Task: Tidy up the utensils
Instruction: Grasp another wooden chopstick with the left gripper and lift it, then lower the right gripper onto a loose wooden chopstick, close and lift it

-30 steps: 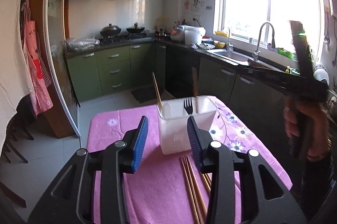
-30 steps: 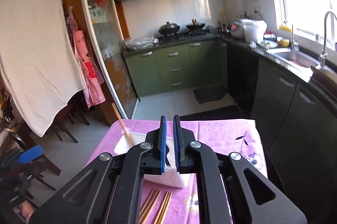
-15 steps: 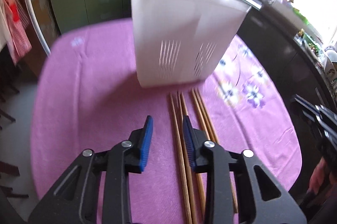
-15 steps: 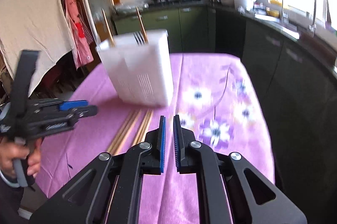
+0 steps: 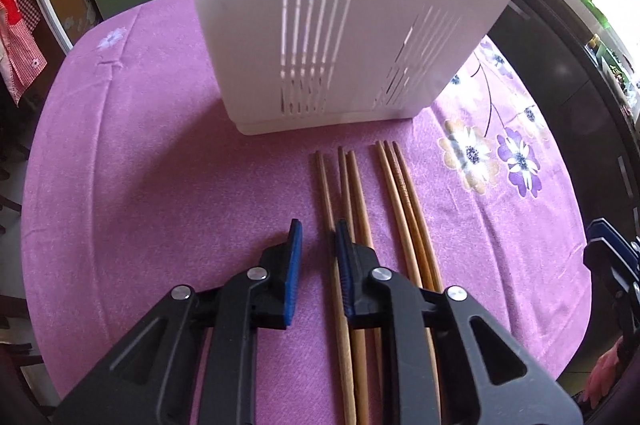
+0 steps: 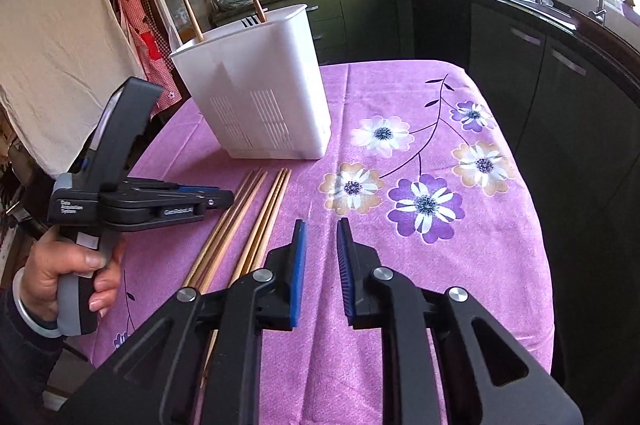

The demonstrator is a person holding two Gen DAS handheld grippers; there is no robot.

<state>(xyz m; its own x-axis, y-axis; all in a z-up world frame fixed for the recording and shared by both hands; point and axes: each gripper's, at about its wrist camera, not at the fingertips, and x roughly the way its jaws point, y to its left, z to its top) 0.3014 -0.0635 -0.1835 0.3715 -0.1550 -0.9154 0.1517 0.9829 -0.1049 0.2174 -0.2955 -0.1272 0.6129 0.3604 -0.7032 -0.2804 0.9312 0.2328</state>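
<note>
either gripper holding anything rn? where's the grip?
Nothing held. Left gripper is open, straddling the leftmost chopstick; right gripper is open over the tablecloth.

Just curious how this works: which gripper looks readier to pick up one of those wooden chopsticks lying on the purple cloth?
Probably the left gripper: it is open low over the wooden chopsticks, one already between its blue pads. The right gripper is open over bare cloth, beside them.

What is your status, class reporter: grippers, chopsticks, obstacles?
Left gripper open, low over the leftmost chopstick. Right gripper open, empty, above the cloth. Six chopsticks flat before the white holder. Nothing blocking.
</note>
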